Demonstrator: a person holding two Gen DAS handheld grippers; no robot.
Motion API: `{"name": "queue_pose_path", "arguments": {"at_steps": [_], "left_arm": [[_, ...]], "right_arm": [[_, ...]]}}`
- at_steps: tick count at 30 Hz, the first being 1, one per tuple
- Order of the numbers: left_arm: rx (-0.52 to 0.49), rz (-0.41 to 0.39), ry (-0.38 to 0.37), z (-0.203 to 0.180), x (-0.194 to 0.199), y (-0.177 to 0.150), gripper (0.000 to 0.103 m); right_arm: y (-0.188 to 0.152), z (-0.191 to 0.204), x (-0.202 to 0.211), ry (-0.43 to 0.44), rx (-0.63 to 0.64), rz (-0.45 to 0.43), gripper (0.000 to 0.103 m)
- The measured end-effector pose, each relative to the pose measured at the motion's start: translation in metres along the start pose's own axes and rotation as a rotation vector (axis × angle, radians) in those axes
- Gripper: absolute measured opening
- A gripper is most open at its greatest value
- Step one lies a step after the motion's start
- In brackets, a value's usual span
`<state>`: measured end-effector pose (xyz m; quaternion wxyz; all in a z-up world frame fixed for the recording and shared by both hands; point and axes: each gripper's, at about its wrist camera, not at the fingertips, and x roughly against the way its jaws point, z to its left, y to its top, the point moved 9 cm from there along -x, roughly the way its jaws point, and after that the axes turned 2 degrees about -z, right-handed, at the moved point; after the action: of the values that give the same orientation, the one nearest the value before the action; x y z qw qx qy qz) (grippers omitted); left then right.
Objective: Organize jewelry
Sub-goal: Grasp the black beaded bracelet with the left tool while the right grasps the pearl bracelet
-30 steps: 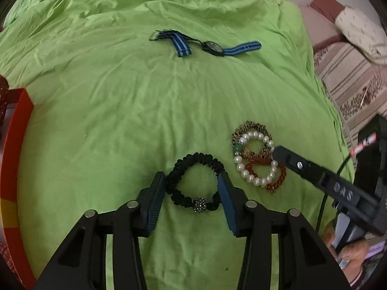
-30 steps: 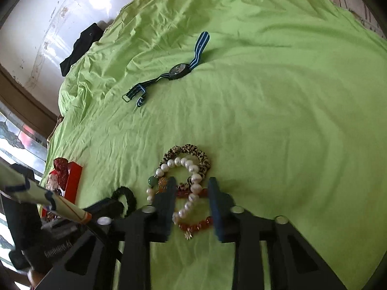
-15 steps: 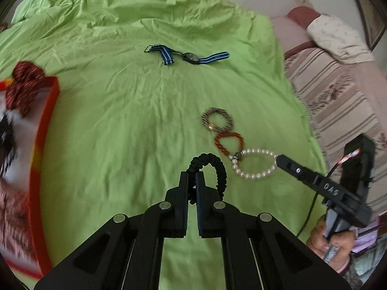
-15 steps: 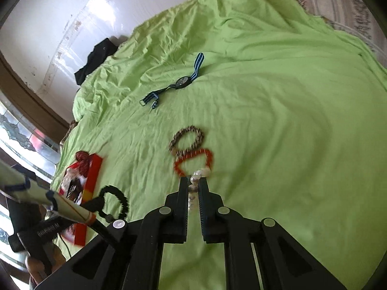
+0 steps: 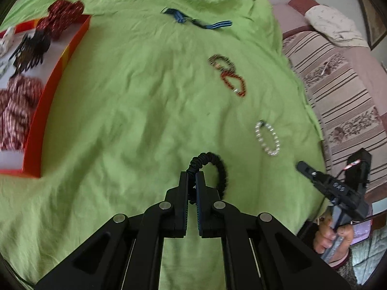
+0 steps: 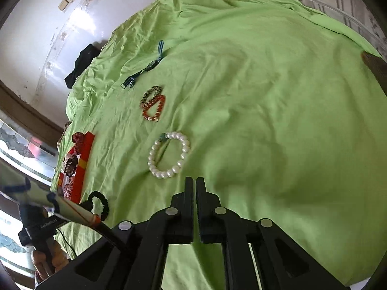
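Transfer step: left hand-held gripper (image 5: 192,181) pinches black bracelet (image 5: 217,169); right hand-held gripper (image 6: 194,186) closed, empty; next, carry it left to red tray (image 5: 60,62).

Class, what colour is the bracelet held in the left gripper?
Black: the bracelet pinched by the left gripper, clearest in the left wrist view.

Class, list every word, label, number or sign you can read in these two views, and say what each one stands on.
"DAS": white letters on the side of the right gripper, seen from the left wrist view.
White lettering on the body of the left gripper, seen from the right wrist view: too blurred to read.
Nothing else readable: the red tray, the watch and the bracelets show no legible text.
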<state>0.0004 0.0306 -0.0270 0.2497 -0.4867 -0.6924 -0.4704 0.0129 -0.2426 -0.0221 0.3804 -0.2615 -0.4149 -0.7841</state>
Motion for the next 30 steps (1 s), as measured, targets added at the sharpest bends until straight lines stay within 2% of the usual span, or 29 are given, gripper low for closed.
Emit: {"name": "queue_pose_path", "arguments": {"at_steps": [1, 2, 3, 5, 7, 11, 14, 16, 18, 20, 22, 23, 27, 30], "left_arm": [[0.009, -0.002, -0.007, 0.002, -0.001, -0.001, 0.005], [0.014, -0.003, -0.012, 0.004, -0.001, -0.003, 0.006], [0.020, -0.003, -0.013, 0.005, -0.002, -0.004, 0.006], [0.026, 0.005, -0.014, 0.007, -0.007, -0.005, 0.010], [0.029, 0.010, -0.016, 0.009, -0.010, -0.006, 0.011], [0.030, 0.009, -0.023, 0.008, -0.018, -0.005, 0.012], [0.028, 0.001, -0.047, 0.003, -0.021, -0.003, 0.025], [0.023, -0.008, -0.056, -0.003, -0.022, -0.003, 0.035], [0.000, -0.018, -0.032, -0.009, -0.023, -0.003, 0.038], [-0.057, -0.028, 0.020, -0.016, -0.024, -0.005, 0.038], [-0.109, -0.026, 0.067, -0.023, -0.025, -0.010, 0.020], [-0.124, -0.011, 0.071, -0.026, -0.026, -0.013, 0.006], [-0.101, -0.019, 0.068, -0.025, -0.013, -0.012, 0.006], [-0.069, -0.067, 0.035, -0.023, 0.015, -0.003, 0.006]], "right_arm": [[0.001, 0.002, 0.001, 0.004, 0.010, -0.005, 0.008], [0.002, 0.007, 0.001, 0.007, 0.026, -0.012, 0.017], [0.005, 0.013, -0.001, 0.000, 0.053, -0.021, 0.035], [0.011, 0.023, -0.005, -0.021, 0.097, -0.041, 0.049], [0.018, 0.033, -0.015, -0.042, 0.147, -0.052, 0.049], [0.023, 0.037, -0.045, -0.106, 0.222, -0.020, 0.049], [0.021, 0.031, -0.065, -0.142, 0.244, 0.019, 0.049], [0.019, 0.029, -0.067, -0.171, 0.263, 0.016, 0.040], [0.019, 0.026, -0.066, -0.189, 0.271, 0.016, 0.021], [0.020, 0.021, -0.064, -0.190, 0.256, 0.018, 0.010], [0.021, 0.019, -0.059, -0.177, 0.226, 0.014, 0.010], [0.021, 0.019, -0.057, -0.177, 0.221, 0.010, 0.010], [0.023, 0.029, -0.041, -0.168, 0.229, -0.016, 0.010], [0.026, 0.046, -0.024, -0.160, 0.264, -0.049, 0.010]]}}
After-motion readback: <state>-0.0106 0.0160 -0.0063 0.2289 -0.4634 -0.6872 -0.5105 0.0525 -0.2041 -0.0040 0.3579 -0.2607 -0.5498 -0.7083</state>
